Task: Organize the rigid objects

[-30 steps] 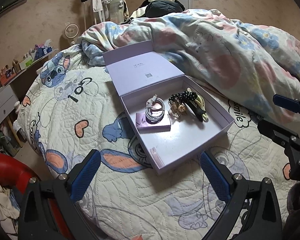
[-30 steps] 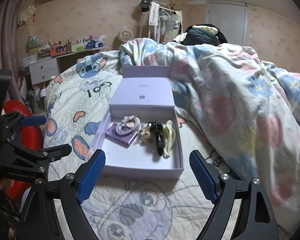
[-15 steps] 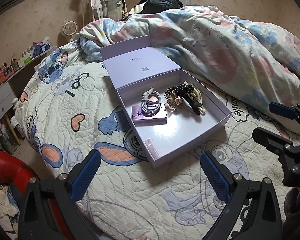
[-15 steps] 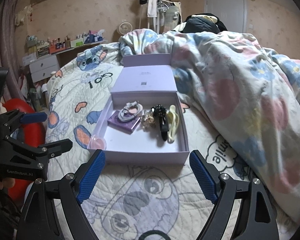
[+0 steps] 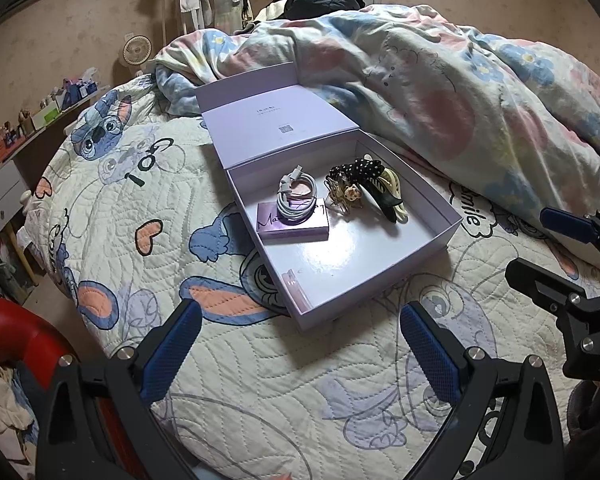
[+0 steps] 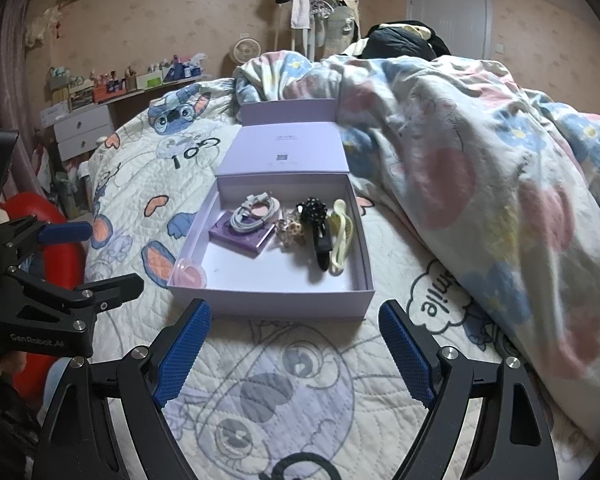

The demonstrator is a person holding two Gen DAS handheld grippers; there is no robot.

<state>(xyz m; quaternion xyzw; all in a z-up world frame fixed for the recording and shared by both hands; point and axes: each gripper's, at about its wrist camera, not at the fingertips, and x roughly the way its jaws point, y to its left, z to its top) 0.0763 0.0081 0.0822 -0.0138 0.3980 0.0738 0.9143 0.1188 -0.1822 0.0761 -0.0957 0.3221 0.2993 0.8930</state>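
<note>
Lilac gift box (image 6: pixel 268 300) lies lid-open, hinge away. Left gripper (image 5: pixel 300 354) and right gripper (image 6: pixel 294 350) tilt downward before it, jaws spread, empty.

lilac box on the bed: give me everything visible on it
The lilac box looks like stiff card, glossy inside, shallow and rectangular. Its hinged lid lies folded back, small print on the inner face. It sits flat on the quilt, beside the duvet. Inside: coiled cable on a purple case, hair clips, pink disc.
</note>
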